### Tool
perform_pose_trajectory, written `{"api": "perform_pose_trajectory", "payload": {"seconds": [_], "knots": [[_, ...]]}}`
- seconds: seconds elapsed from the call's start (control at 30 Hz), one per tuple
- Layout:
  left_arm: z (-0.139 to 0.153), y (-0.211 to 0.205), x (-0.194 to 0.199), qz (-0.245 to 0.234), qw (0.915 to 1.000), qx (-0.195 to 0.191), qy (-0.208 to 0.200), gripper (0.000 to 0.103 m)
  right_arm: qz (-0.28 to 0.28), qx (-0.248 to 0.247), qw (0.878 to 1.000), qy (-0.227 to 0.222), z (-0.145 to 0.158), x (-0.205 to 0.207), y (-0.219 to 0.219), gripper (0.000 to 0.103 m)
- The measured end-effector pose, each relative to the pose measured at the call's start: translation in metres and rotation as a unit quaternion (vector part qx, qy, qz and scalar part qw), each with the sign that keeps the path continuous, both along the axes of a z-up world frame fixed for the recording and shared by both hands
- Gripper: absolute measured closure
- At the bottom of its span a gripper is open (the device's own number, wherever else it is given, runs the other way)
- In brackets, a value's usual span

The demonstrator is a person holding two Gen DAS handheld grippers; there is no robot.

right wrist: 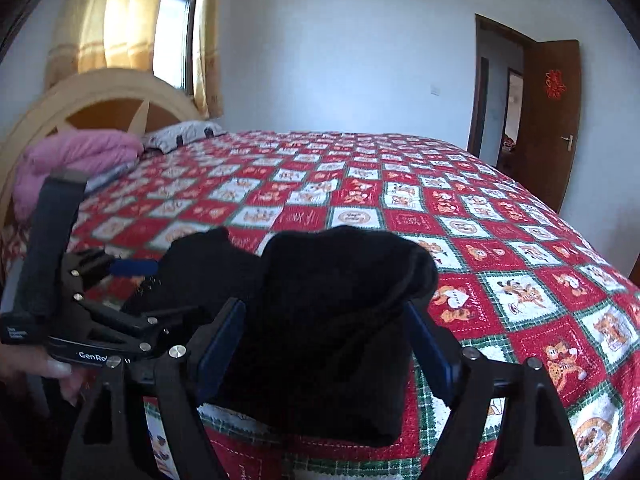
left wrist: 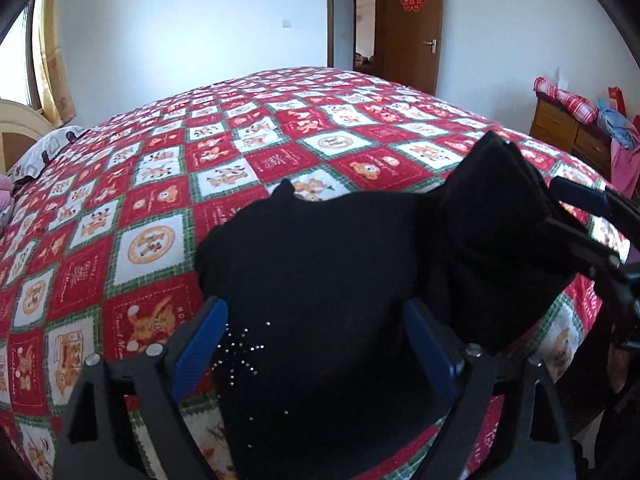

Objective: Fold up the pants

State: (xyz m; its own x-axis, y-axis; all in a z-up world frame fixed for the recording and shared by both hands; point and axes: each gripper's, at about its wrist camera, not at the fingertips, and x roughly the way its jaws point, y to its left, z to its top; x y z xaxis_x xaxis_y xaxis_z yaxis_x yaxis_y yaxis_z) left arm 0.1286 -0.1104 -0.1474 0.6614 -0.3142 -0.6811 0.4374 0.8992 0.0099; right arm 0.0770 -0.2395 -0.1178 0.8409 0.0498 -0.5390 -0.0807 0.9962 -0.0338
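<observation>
Pants (left wrist: pixel 320 260): black; bunched on the red-checked bedspread (left wrist: pixel 160 200) near the bed's close edge; one part is lifted into a peak on the right side of the left wrist view; a starburst of small studs is seen on the cloth close to the left gripper's left pad.

Left gripper (left wrist: pixel 316 344): jaws are spread wide; blue pads (left wrist: pixel 200 352) are set on either side of the pants; cloth fills the gap between them, yet it is not pinched; whether the pads touch the cloth cannot be told.

Right gripper (right wrist: pixel 324 340): jaws are likewise spread; a thick folded roll of the pants (right wrist: pixel 336 300) is bulked up between the pads (right wrist: pixel 430 354); the cloth is flanked, not clamped; in the left wrist view this gripper (left wrist: pixel 576 208) is seen at the raised peak of cloth.

Relation: both tools are set at the near edge of the pants, side by side; the left gripper (right wrist: pixel 132 272) is seen in the right wrist view just beside the black cloth.

Bed: a headboard (right wrist: pixel 100 96) and a pink bundle (right wrist: pixel 76 156) are seen at the far left; a brown door (left wrist: pixel 412 24) is stood open beyond the bed.
</observation>
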Motion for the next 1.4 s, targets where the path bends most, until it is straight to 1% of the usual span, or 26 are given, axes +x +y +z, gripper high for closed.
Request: {"api": "perform_pose_trajectory", "payload": {"seconds": [0.03, 0.07, 0.13, 0.2, 0.27, 0.33, 0.43, 0.57, 0.7, 0.83, 0.9, 0.97, 1.0, 1.03, 1.1, 1.17, 1.2, 1.23, 1.27, 1.3, 1.33, 1.4], "knots": [[-0.003, -0.002, 0.001, -0.001, 1.0, 0.005, 0.003, 0.011, 0.003, 0.005, 1.0, 0.004, -0.001, 0.001, -0.001, 0.035], [-0.004, -0.002, 0.001, -0.002, 1.0, 0.006, 0.006, 0.009, 0.004, 0.015, 1.0, 0.01, -0.002, 0.002, -0.004, 0.042], [-0.008, -0.004, 0.003, -0.003, 0.9999, 0.009, 0.014, 0.008, 0.011, 0.023, 0.999, 0.027, -0.004, 0.004, -0.008, 0.074], [-0.011, -0.003, 0.006, -0.003, 0.9999, 0.006, 0.015, 0.008, 0.02, 0.033, 0.998, 0.047, -0.007, 0.006, -0.014, 0.085], [-0.012, -0.002, 0.006, -0.004, 0.9999, 0.003, 0.016, 0.007, 0.015, 0.026, 0.998, 0.057, -0.01, 0.003, -0.018, 0.089], [-0.013, 0.0, 0.007, -0.003, 0.9998, -0.002, 0.021, 0.005, 0.009, 0.028, 0.997, 0.064, -0.011, -0.001, -0.026, 0.089], [-0.017, 0.004, 0.01, 0.0, 0.9995, -0.012, 0.029, 0.004, -0.016, 0.049, 0.995, 0.079, -0.014, -0.006, -0.046, 0.089], [-0.021, 0.008, 0.012, 0.004, 0.9991, -0.021, 0.036, 0.002, -0.057, 0.088, 0.988, 0.109, -0.021, -0.006, -0.075, 0.089], [-0.024, 0.01, 0.014, 0.005, 0.9989, -0.025, 0.04, 0.0, -0.077, 0.101, 0.983, 0.133, -0.03, -0.006, -0.09, 0.089], [-0.028, 0.016, 0.017, 0.009, 0.9985, -0.036, 0.04, 0.0, -0.095, 0.089, 0.979, 0.156, -0.034, -0.005, -0.097, 0.089], [-0.03, 0.02, 0.018, 0.011, 0.9979, -0.044, 0.046, 0.0, -0.101, 0.074, 0.976, 0.176, -0.038, -0.007, -0.099, 0.086], [-0.03, 0.021, 0.018, 0.01, 0.9978, -0.047, 0.046, 0.0, -0.092, 0.071, 0.973, 0.197, -0.041, -0.013, -0.102, 0.085], [-0.03, 0.021, 0.018, 0.011, 0.9977, -0.048, 0.046, 0.0, -0.092, 0.07, 0.974, 0.197, -0.04, -0.017, -0.102, 0.081], [-0.03, 0.022, 0.018, 0.012, 0.9977, -0.049, 0.046, 0.0, -0.098, 0.067, 0.974, 0.191, -0.035, -0.024, -0.103, 0.077], [-0.031, 0.023, 0.017, 0.013, 0.9976, -0.05, 0.046, 0.0, -0.11, 0.054, 0.977, 0.175, -0.026, -0.031, -0.102, 0.076], [-0.031, 0.023, 0.016, 0.013, 0.9976, -0.05, 0.046, 0.0, -0.133, 0.026, 0.981, 0.14, -0.009, -0.036, -0.098, 0.076], [-0.031, 0.024, 0.016, 0.013, 0.9975, -0.051, 0.047, 0.0, -0.138, 0.024, 0.983, 0.12, -0.001, -0.037, -0.095, 0.074], [-0.031, 0.025, 0.016, 0.014, 0.9973, -0.053, 0.048, 0.0, -0.139, 0.03, 0.985, 0.097, 0.01, -0.037, -0.092, 0.067], [-0.031, 0.025, 0.016, 0.015, 0.9972, -0.054, 0.049, 0.0, -0.138, 0.033, 0.986, 0.083, 0.017, -0.036, -0.09, 0.064], [-0.031, 0.025, 0.015, 0.015, 0.9973, -0.054, 0.048, 0.0, -0.132, 0.038, 0.988, 0.065, 0.024, -0.036, -0.085, 0.057], [-0.031, 0.025, 0.015, 0.015, 0.9973, -0.053, 0.047, 0.0, -0.111, 0.053, 0.991, 0.045, 0.03, -0.034, -0.078, 0.051], [-0.03, 0.026, 0.014, 0.018, 0.9972, -0.056, 0.046, 0.0, -0.07, 0.066, 0.994, 0.041, 0.031, -0.022, -0.063, 0.049]]}}
